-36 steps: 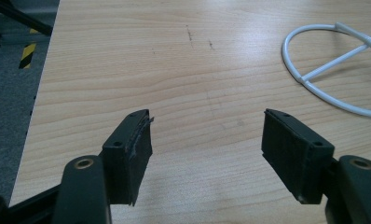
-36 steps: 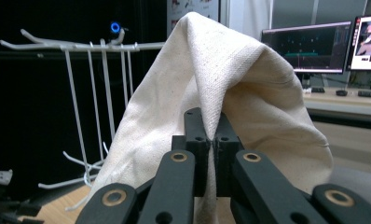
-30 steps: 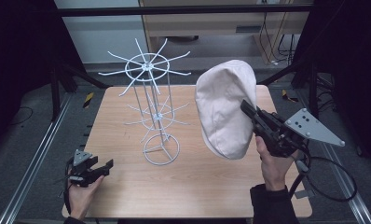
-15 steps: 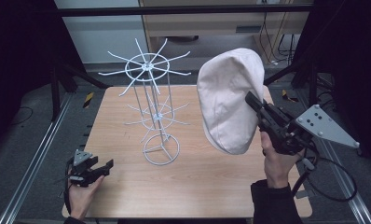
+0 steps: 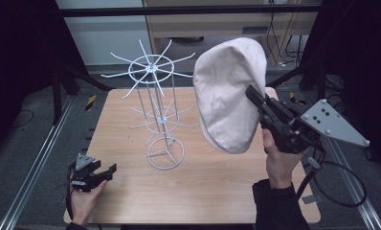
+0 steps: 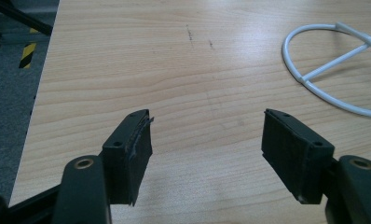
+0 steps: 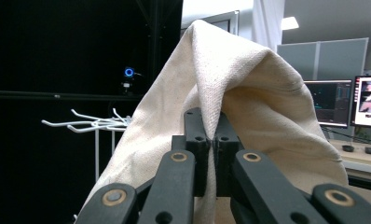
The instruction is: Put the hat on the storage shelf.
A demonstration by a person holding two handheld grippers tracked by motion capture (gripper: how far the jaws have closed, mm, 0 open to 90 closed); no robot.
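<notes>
A cream fabric hat [image 5: 229, 98] hangs in the air over the table's right half, held up by my right gripper [image 5: 253, 95], which is shut on its edge. In the right gripper view the jaws pinch a fold of the hat [image 7: 249, 98] where my right gripper [image 7: 210, 122] closes. A white wire hat rack [image 5: 155, 103] with hooked arms stands at the table's middle, left of the hat and apart from it. My left gripper [image 5: 107, 171] rests low near the front left corner, open with nothing in it; the left gripper [image 6: 207, 140] has bare wood between its jaws.
The rack's round wire base [image 6: 333, 79] lies ahead and to the right of the left gripper. The wooden table [image 5: 203, 191] has a dark floor and metal rails around it. A cable [image 5: 341, 182] trails from the right gripper.
My right gripper has lifted the hat higher and a little farther back. The left gripper has stayed where it was.
</notes>
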